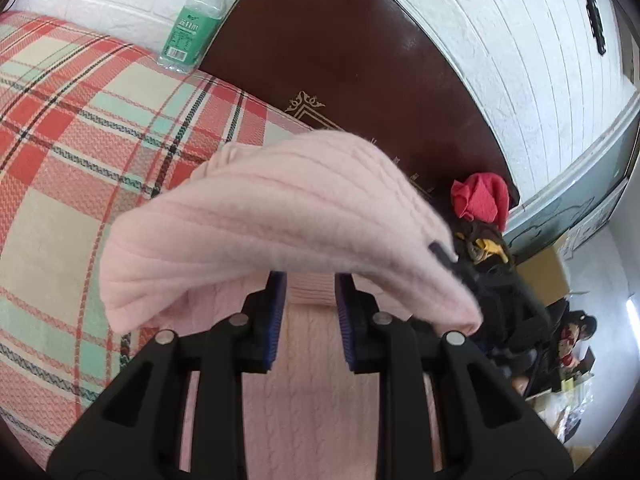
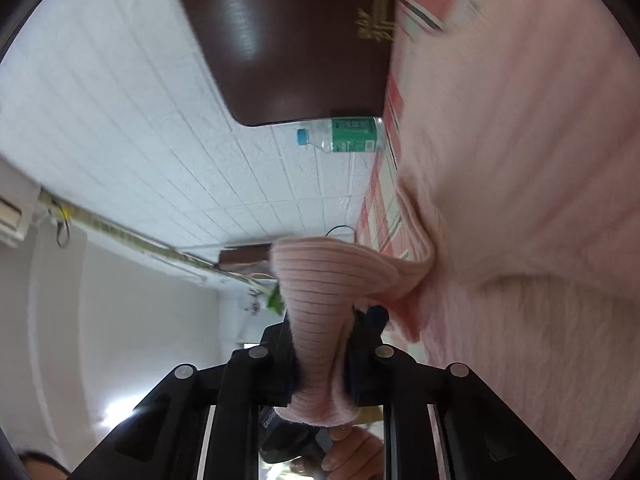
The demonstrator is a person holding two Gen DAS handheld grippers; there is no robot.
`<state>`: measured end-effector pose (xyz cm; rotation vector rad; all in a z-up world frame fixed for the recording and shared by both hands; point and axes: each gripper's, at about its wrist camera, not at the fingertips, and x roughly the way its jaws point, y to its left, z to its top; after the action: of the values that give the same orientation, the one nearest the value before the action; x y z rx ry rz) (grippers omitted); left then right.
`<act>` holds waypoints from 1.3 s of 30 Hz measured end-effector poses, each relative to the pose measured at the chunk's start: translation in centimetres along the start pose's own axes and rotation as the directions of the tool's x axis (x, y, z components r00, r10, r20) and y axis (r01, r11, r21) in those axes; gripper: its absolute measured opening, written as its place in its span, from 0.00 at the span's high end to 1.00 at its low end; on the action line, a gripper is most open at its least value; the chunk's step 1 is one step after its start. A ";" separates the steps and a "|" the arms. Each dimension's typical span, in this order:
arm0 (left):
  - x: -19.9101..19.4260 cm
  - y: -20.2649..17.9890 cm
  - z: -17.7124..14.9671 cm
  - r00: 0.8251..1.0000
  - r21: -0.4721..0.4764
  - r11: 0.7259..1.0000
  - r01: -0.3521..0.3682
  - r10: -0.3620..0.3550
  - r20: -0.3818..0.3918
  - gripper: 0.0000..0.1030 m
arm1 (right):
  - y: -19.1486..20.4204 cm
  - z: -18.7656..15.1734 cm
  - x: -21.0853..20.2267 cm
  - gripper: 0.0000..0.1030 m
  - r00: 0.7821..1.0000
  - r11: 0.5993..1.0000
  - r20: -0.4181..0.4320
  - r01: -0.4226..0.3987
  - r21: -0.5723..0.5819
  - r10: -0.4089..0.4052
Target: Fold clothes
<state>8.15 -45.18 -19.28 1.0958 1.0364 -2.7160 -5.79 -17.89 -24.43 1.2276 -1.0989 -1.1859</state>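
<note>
A pink cable-knit sweater (image 1: 276,216) hangs lifted over the plaid bed cover (image 1: 80,152). In the left wrist view a fold of it drapes over the tips of my left gripper (image 1: 310,280); the blue-padded fingers (image 1: 276,316) stand a little apart with knit between them, tips hidden by the fold. In the right wrist view my right gripper (image 2: 324,344) is shut on the sweater's ribbed hem (image 2: 320,304), and the sweater body (image 2: 520,200) fills the right side, blurred.
A green-labelled water bottle (image 1: 192,24) stands on the bed by the dark wooden headboard (image 1: 340,60); it also shows in the right wrist view (image 2: 344,140). A pile of red and dark clothes (image 1: 480,200) lies at the right. White panelled wall behind.
</note>
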 end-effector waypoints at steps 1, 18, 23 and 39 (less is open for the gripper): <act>0.2 -0.3 -0.3 1.000 0.026 1.000 -0.017 0.017 -0.005 0.73 | 1.6 0.5 -0.5 0.85 1.000 0.998 0.005 0.031 -0.063 -0.030; 1.0 -4.0 -4.7 0.990 0.271 0.962 0.023 0.016 -0.141 0.67 | 10.8 2.2 -10.3 0.86 0.910 0.763 0.086 0.389 -0.516 -0.406; -3.3 -5.4 -2.0 0.999 0.342 0.939 0.043 -0.039 -0.020 0.59 | 7.3 2.9 -10.9 0.86 0.883 0.768 0.059 0.437 -0.469 -0.466; 5.9 -0.2 2.7 0.930 0.226 0.914 -0.337 0.360 -0.070 0.82 | 3.5 3.3 -11.8 0.84 0.807 0.714 0.042 0.545 -0.439 -0.589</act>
<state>2.09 -45.40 -21.44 1.3289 0.5019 -2.5354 -9.90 -6.50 -20.51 1.2844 -0.3214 -1.7040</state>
